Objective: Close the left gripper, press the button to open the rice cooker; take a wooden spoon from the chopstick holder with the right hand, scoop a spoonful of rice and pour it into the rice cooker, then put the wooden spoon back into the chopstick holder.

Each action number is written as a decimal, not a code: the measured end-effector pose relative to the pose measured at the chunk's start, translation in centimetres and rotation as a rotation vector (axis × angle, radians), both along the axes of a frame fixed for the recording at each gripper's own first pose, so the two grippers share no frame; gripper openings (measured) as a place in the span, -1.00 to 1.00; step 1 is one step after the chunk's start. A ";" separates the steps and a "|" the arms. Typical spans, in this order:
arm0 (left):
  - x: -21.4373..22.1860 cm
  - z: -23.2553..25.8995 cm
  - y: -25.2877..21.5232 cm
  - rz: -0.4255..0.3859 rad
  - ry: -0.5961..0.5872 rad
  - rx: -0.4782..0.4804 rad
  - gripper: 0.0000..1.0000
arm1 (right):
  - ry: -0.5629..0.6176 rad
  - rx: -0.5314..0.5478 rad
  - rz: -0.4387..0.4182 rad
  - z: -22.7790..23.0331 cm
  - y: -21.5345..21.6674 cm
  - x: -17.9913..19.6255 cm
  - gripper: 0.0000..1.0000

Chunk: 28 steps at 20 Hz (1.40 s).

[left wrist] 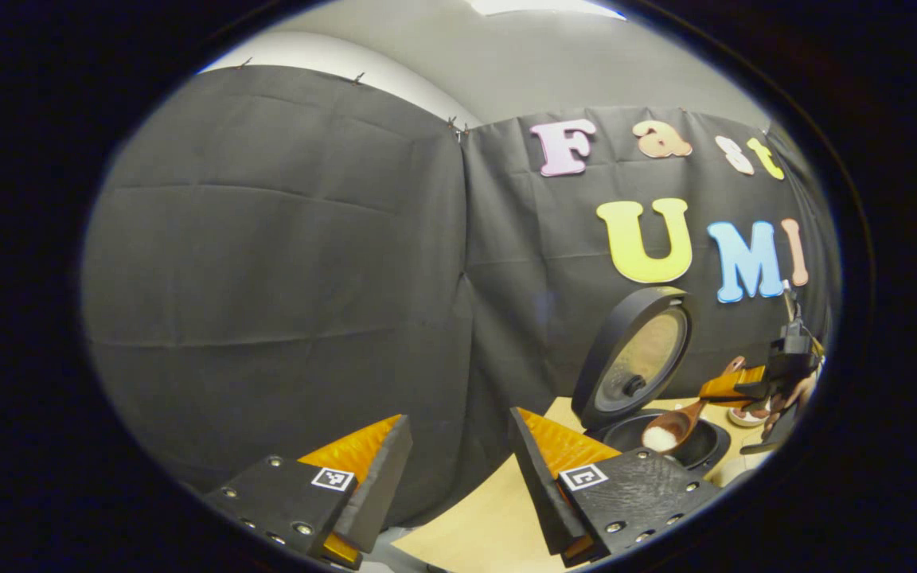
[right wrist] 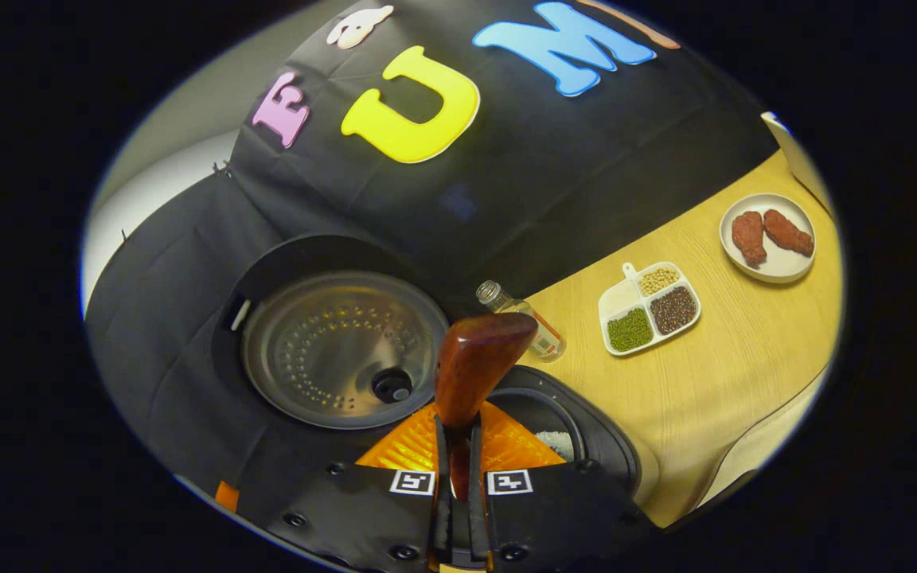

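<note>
Left gripper view has the left gripper (left wrist: 458, 469) idle at 6 o'clock with its fingers spread wide apart and nothing between them, while at 4 o'clock the rice cooker (left wrist: 669, 446) stands with its lid (left wrist: 634, 358) raised upright. A wooden spoon (left wrist: 677, 426) loaded with white rice (left wrist: 660, 438) hangs over the cooker's pot, gripped by the right gripper (left wrist: 745, 387) coming in from 3 o'clock. Right gripper view shows the right gripper (right wrist: 458, 477) clenched on the spoon's handle (right wrist: 478, 362), which stands up at the centre, with the open pot at 5 o'clock and rice already visible inside. On the table (right wrist: 745, 382) toward 2 o'clock sit a small bottle (right wrist: 522, 318), a divided dish of beans (right wrist: 649, 306) and a plate of meat (right wrist: 769, 235). The main risk, I judge, is tipping the bowl too near the pot's rim, scattering grains on the table; a loose hold could also let the handle twist.
</note>
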<state>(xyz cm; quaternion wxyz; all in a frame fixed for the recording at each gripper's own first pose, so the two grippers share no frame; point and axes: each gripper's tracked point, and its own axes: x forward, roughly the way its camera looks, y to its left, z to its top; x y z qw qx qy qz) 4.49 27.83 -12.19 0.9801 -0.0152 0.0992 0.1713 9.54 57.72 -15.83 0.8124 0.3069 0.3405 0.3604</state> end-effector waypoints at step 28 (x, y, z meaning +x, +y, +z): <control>1.0 0.4 -3.2 -0.032 0.000 -0.013 0.56 | -1.104 -0.453 0.324 3.0 0.6 -3.3 -0.80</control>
